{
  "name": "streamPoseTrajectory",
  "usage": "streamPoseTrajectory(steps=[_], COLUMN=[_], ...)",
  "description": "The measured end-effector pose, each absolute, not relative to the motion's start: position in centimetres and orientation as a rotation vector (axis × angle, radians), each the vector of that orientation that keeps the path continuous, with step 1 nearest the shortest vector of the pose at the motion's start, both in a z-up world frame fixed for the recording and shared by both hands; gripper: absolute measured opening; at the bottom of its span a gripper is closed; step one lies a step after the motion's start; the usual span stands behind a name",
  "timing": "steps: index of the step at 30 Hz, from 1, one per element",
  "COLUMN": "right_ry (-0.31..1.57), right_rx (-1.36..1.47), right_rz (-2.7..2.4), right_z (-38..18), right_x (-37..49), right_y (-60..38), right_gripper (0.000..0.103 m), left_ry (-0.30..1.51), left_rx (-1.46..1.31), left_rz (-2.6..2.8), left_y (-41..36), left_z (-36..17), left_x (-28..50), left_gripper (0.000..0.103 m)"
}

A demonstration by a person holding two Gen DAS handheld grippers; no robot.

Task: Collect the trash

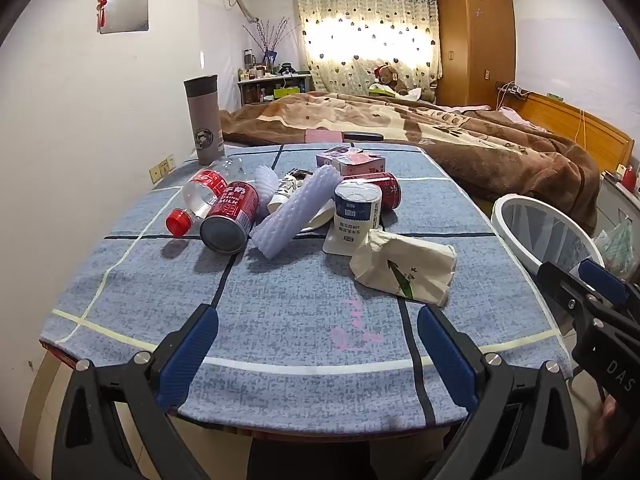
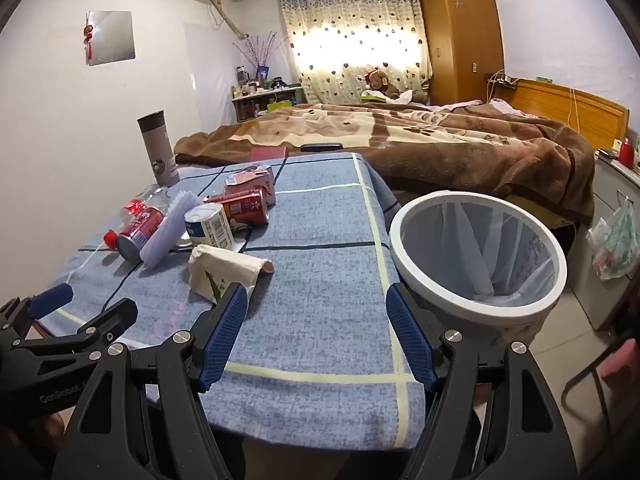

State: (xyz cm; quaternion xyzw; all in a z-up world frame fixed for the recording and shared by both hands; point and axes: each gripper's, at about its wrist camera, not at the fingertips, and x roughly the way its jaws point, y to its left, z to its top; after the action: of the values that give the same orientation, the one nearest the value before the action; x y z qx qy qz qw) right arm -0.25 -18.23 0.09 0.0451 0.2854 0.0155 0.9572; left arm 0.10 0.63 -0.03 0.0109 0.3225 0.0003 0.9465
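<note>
In the left wrist view, the left gripper (image 1: 318, 334) is seen released, its blue fingers (image 1: 188, 356) spread wide over the near edge of the table (image 1: 280, 312), with nothing between them. The trash is gathered toward the far left of the blue checked cloth: a clear bottle with a red cap (image 1: 200, 196), a red milk can (image 1: 230, 218) lying on its side, a lilac foam sleeve (image 1: 296, 212), a white and blue can (image 1: 356, 212) standing upright, a second red can (image 1: 378, 190) behind it, and a pink carton (image 1: 352, 162) farthest back. A crumpled tissue pack (image 1: 404, 270) lies nearer, to the right of the heap. A grey tumbler (image 1: 204, 120) stands at the far left corner. In the right wrist view, the right gripper (image 2: 316, 332) is likewise released and empty, held above the near right part of the table. A white bin (image 2: 478, 256), lined with a clear bag, stands just beside the table's right edge. A bed (image 2: 420, 140) with a brown blanket lies beyond.
</note>
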Motion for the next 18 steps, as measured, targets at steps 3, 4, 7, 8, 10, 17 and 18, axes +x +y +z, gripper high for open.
streamPoseTrajectory(steps=[3,4,7,8,10,17,18], right_ry=[0.580,0.581,0.579,0.579,0.579,0.576,0.575], right_rx=[0.087,0.086,0.079,0.078,0.077,0.076,0.076], right_rz=[0.030,0.026,0.023,0.024,0.021,0.021,0.021], right_z=[-0.06,-0.19,-0.12,-0.11,-0.08,0.08,0.11], right_x=[-0.10,0.05,0.03,0.03,0.01,-0.25,-0.26], right_y=[-18.26,-18.10,-17.84,-17.82,-17.83,-17.90,-17.89], right_gripper=[0.074,0.074,0.074,0.074,0.074,0.074,0.074], left_ry=[0.654,0.654,0.654,0.654,0.654,0.654,0.656], left_rx=[0.024,0.024,0.024,0.026,0.025,0.031,0.032], left_rz=[0.004,0.005,0.007,0.008,0.012,0.020,0.021], left_y=[0.47,0.51,0.57,0.60,0.72,0.74,0.66], left_z=[0.08,0.13,0.20,0.18,0.22,0.19,0.13], left_x=[-0.10,-0.14,-0.18,-0.13,-0.17,-0.26,-0.20], left_gripper=[0.101,0.101,0.101,0.101,0.101,0.101,0.101])
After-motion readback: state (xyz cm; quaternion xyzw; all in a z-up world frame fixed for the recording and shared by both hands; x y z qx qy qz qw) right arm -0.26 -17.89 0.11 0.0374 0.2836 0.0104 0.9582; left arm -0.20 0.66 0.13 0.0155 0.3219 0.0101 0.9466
